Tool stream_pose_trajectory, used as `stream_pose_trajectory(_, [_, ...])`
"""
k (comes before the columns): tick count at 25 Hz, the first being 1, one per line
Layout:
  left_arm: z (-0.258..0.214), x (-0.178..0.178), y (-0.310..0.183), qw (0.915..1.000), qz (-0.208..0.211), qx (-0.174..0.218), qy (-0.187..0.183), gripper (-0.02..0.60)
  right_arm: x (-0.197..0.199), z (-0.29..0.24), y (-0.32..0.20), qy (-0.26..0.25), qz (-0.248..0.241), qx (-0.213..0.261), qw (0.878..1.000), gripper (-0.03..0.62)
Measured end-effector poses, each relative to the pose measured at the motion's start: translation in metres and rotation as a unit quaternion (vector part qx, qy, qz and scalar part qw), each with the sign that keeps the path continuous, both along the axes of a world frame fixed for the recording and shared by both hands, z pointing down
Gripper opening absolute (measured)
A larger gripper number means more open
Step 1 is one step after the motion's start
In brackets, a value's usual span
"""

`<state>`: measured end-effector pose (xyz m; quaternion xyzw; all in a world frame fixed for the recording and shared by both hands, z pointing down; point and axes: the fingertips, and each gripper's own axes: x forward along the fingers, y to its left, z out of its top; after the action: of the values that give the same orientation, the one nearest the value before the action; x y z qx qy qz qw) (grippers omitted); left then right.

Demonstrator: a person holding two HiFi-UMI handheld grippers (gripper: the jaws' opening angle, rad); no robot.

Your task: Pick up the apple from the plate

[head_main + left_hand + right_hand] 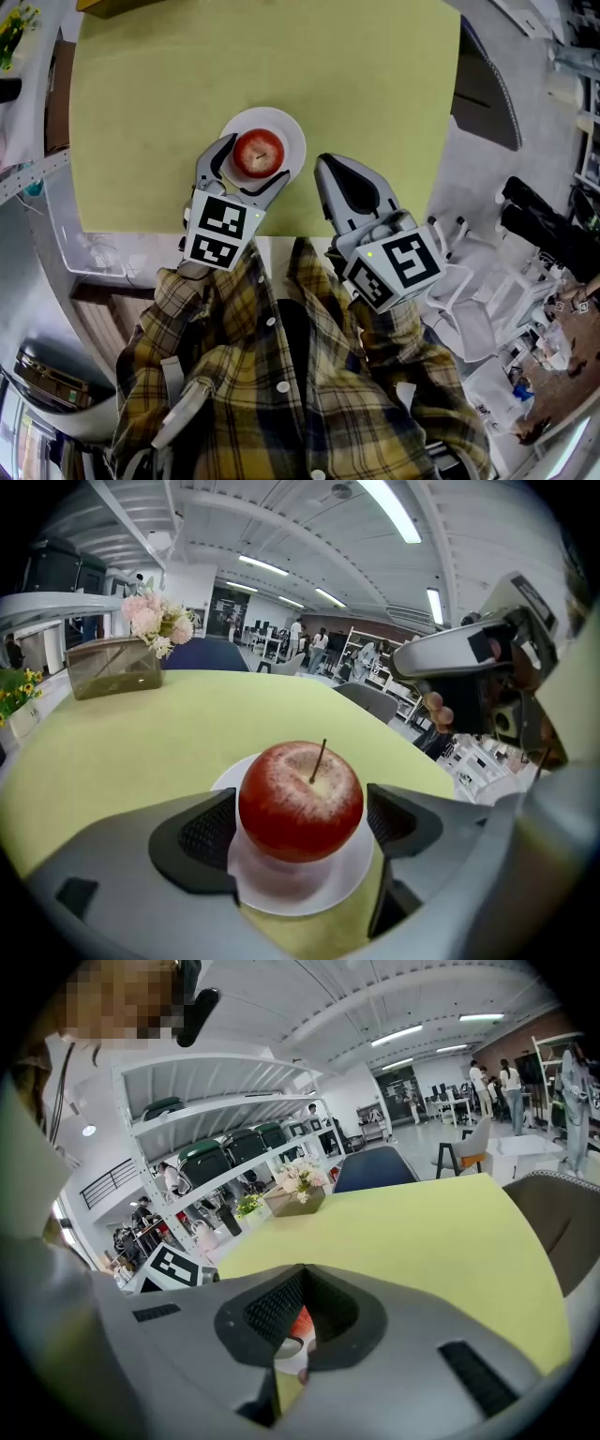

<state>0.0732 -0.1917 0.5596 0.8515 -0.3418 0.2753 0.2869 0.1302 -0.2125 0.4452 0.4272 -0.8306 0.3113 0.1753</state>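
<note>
On the white plate (292, 133) sits the red apple (258, 153), upright with its stem up, near the front edge of the yellow-green table (375, 84). Around it stands the left gripper (251, 167), jaws apart with one on each side of the fruit at about its widest part. In the left gripper view the ribbed pads (206, 832) flank the apple (300, 801). The left pad is very close to the skin or just touching it, and a sliver of plate (309, 904) shows beside the right one. No squeeze looks made yet, so the pick-up seems to be at the closing step. Off to the right, clear of the plate, the right gripper (328, 176) hangs with its jaws together and nothing in them. Its own view shows only a thin slit between them, with a bit of apple and plate seen through it.

Risks from here:
- The apple is round and smooth, so an off-centre or low squeeze could pop it out forward and send it rolling across the table.
- One pad meeting it first could shove the apple and plate sideways.
- Jaw tips held too low might catch the plate rim and tip or drag it toward the table edge.
</note>
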Motion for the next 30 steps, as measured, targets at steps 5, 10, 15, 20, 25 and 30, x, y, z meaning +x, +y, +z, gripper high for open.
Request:
stream_pose_trajectory(5, [0.001, 0.001, 0.001, 1.0000, 0.003, 0.001, -0.006, 0.422, 0.001, 0.001, 0.001, -0.003, 0.006, -0.003, 1.000, -0.003])
stream_pose_trajectory(10, [0.002, 0.000, -0.001, 0.9999, 0.003, 0.001, -0.014, 0.420, 0.002, 0.001, 0.001, -0.003, 0.006, -0.005, 1.000, -0.003])
stream_pose_trajectory(15, [0.001, 0.001, -0.002, 0.9998, 0.005, 0.003, -0.017, 0.416, 0.003, 0.002, 0.001, -0.003, 0.006, -0.004, 1.000, -0.003])
stream_pose_trajectory(20, [-0.001, 0.002, -0.002, 0.9999, 0.005, 0.004, -0.015, 0.411, 0.003, 0.000, 0.001, -0.002, 0.008, -0.005, 1.000, -0.003])
stream_pose_trajectory(25, [-0.006, 0.000, -0.005, 0.9999, 0.004, 0.007, -0.010, 0.411, 0.003, -0.002, 0.001, -0.001, 0.008, -0.002, 1.000, -0.003])
stream_pose_trajectory(30, [-0.016, -0.003, -0.007, 0.9999, 0.001, 0.008, -0.007, 0.411, 0.001, -0.009, 0.001, 0.002, 0.005, 0.004, 1.000, -0.003])
